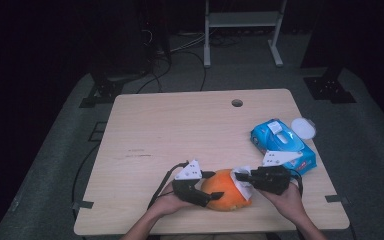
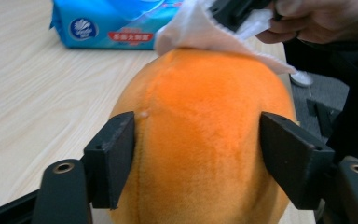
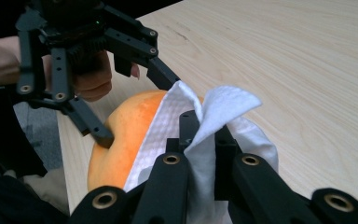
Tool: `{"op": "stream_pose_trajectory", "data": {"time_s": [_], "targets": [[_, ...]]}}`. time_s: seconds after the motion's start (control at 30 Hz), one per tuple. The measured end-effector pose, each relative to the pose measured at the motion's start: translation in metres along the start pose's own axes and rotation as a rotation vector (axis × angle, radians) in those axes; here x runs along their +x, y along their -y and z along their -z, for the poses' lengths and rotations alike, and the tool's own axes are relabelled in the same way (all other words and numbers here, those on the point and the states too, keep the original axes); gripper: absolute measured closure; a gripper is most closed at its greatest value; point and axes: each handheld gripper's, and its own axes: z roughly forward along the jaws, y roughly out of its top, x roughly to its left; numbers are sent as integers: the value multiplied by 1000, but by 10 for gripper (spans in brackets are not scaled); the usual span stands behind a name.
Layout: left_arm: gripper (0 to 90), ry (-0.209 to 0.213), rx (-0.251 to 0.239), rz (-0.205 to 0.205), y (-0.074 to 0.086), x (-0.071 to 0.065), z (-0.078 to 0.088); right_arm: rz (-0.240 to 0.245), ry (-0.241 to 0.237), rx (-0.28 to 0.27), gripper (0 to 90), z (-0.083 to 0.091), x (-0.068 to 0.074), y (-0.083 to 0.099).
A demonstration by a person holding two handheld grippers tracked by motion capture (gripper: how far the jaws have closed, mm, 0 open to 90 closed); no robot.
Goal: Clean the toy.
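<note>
Left tongs clamp orange plush; right tongs press white wipe onto it.

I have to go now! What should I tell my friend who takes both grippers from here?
Left gripper: jaws around the orange plush, both pads against its sides, steadying it on the table.
Right gripper: shut on a white wipe, which lies over the plush's top.
Wipe pack sits behind the right hand; its lid lies beside it.
Done: wipe pulled out, plush gripped.
Left, probably: rub the plush with the wipe, then let go.
</note>
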Motion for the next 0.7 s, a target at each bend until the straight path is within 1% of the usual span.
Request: {"op": "stream_pose_trajectory", "data": {"time_s": [0.03,0.07,0.13,0.17,0.2,0.23,0.27,0.33,0.4,0.43,0.47,0.5,0.53,0.63,0.7], "targets": [[297,0,0,0,0,0,0,0,0,0,862,0,0,0],[298,-6,0,22,1,2,0,-11,9,1,862,3,-1,3],[298,-11,4,29,1,3,1,-13,11,3,862,4,-1,4],[298,-18,6,32,1,3,1,-19,13,4,862,7,-1,6],[297,-21,6,46,1,4,1,-31,13,18,861,12,2,12],[297,-21,6,46,1,4,1,-31,13,18,861,12,2,12],[295,-26,2,54,2,5,1,-27,3,25,860,16,7,16],[293,-31,1,71,2,7,2,-19,2,32,861,18,9,18],[289,-29,-1,66,2,5,1,-10,7,37,861,19,13,20],[287,-31,-1,57,1,4,1,-9,6,40,861,19,13,20],[280,-29,-5,45,0,2,0,-25,4,35,861,18,8,18],[278,-29,-5,45,0,2,0,-25,4,35,861,18,8,18],[275,-28,-3,36,0,0,-1,-52,-1,22,861,15,1,16],[269,-27,0,26,-1,-3,-1,-61,4,9,861,11,-4,12],[229,-10,-4,21,-2,-4,-1,-66,1,1,861,6,-7,7]]}}
